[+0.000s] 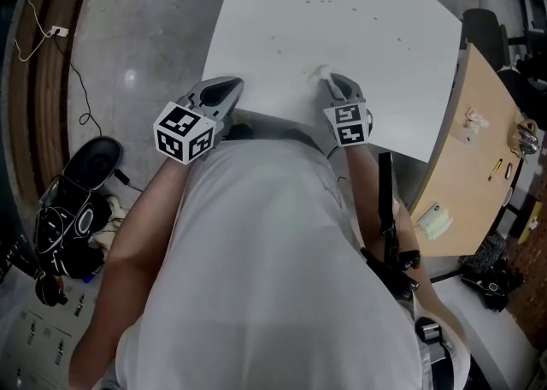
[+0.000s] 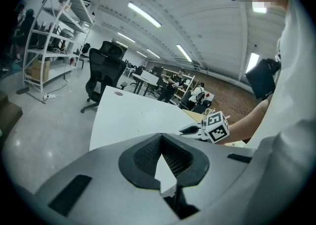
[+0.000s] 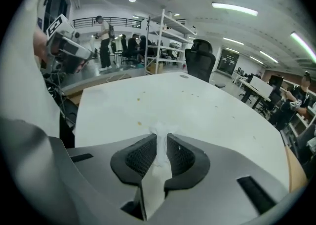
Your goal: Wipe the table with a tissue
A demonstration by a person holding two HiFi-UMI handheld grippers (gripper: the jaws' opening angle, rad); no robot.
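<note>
Tissue (image 3: pixel 161 156) sits clamped between the pads of the right gripper (image 3: pixel 161 137), whose jaws stand nearly parallel and press on it from both sides; a crumpled white tuft pokes out past the tips, and a flatter strip trails back between the jaws toward the camera. In the head view this right gripper (image 1: pixel 338 82) points away from the person over the near edge of the white table (image 1: pixel 359 12), with the tuft of tissue (image 1: pixel 320 73) low over the tabletop; whether it touches the surface I cannot tell. The left gripper (image 2: pixel 161 137) is clenched on nothing, its pad tips meeting at a point, with only white tabletop showing through the wedge behind them. It (image 1: pixel 227 87) hangs at the table's near left corner, well apart from the right one. A few small brown specks (image 3: pixel 139 123) mark the tabletop ahead of the tissue. Beyond the table's far side stands a black office chair (image 3: pixel 201 64), and a wooden desk (image 1: pixel 487 149) adjoins the table on the person's right.
</note>
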